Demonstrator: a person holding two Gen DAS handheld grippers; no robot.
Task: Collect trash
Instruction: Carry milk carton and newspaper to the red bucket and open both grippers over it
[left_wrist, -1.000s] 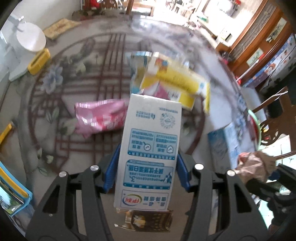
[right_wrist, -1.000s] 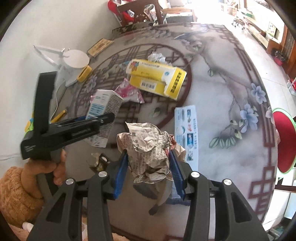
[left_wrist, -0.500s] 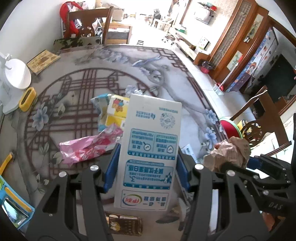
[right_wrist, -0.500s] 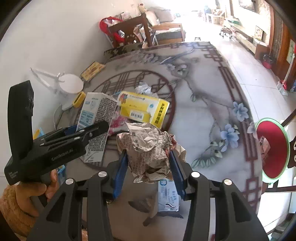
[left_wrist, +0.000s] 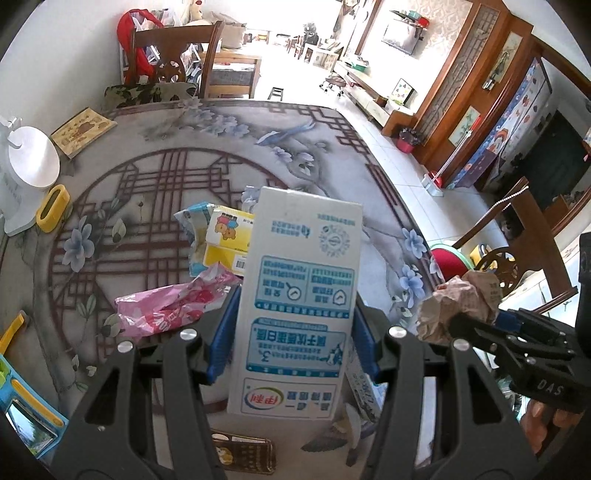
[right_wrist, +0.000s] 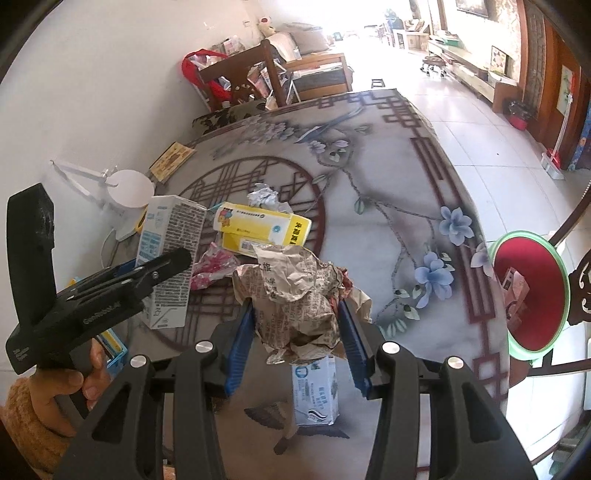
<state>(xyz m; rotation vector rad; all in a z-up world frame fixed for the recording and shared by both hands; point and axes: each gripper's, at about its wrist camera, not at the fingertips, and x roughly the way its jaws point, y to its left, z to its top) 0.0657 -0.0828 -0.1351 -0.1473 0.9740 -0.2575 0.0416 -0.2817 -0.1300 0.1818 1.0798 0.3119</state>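
Note:
My left gripper (left_wrist: 293, 325) is shut on a white and blue milk carton (left_wrist: 299, 295), held above the table; the carton also shows in the right wrist view (right_wrist: 168, 258). My right gripper (right_wrist: 297, 325) is shut on a crumpled newspaper ball (right_wrist: 295, 295), seen in the left wrist view (left_wrist: 458, 306) at the right. On the table lie a yellow box (right_wrist: 262, 229), a pink wrapper (left_wrist: 173, 306), a blue-white packet (right_wrist: 316, 391) and a dark wrapper (left_wrist: 243, 450). A red bin with a green rim (right_wrist: 530, 295) stands on the floor past the table's right edge.
The patterned table (left_wrist: 155, 192) holds a white lamp base (left_wrist: 31, 164), a yellow item (left_wrist: 51, 206) and a wooden plaque (left_wrist: 83, 131) at the far left. Wooden chairs (left_wrist: 173, 70) stand behind and at the right (left_wrist: 517, 236). A silver foil ball (right_wrist: 264, 195) lies behind the yellow box.
Both grippers have lifted and tilted up with their loads, so the table litter sits lower and farther. The red bin has come into view at the right.

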